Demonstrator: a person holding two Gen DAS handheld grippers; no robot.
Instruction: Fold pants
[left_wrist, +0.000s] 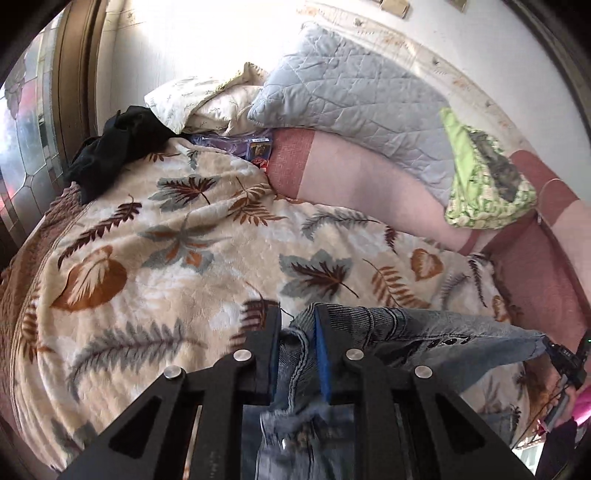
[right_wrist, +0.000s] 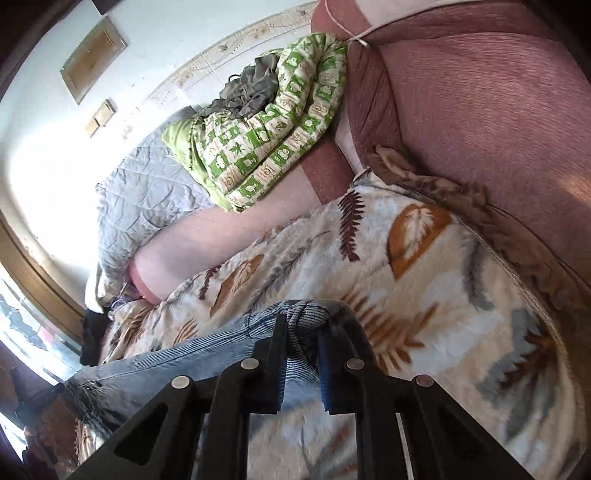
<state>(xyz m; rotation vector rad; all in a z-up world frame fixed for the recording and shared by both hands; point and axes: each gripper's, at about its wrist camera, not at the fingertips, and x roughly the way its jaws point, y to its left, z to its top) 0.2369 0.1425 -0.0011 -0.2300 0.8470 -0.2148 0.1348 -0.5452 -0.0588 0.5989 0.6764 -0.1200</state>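
Left wrist view: the left gripper (left_wrist: 297, 325) has its jaws pinched on a bunched edge of the jeans (left_wrist: 406, 328). The denim passes between the black fingers, past the blue pad (left_wrist: 322, 362), and hangs down below them. From there the jeans stretch off to the right, held above the blanket (left_wrist: 177, 236), a cream one printed with brown and grey leaves, which covers the bed. At the far right edge of this view the other end of the denim meets the right gripper (left_wrist: 565, 360), seen small and dark.

Right wrist view: the right gripper (right_wrist: 303, 328) has its jaws pinched on a gathered fold of the jeans (right_wrist: 177, 354), and the cloth runs away to the left over the blanket (right_wrist: 424, 295).

On the far side of the bed lie a grey quilted pillow (left_wrist: 347, 92), a green patterned quilt (left_wrist: 484, 177) to its right, and black clothes (left_wrist: 110, 147) at the far left. A pink headboard (right_wrist: 480, 110) runs behind the bedding.
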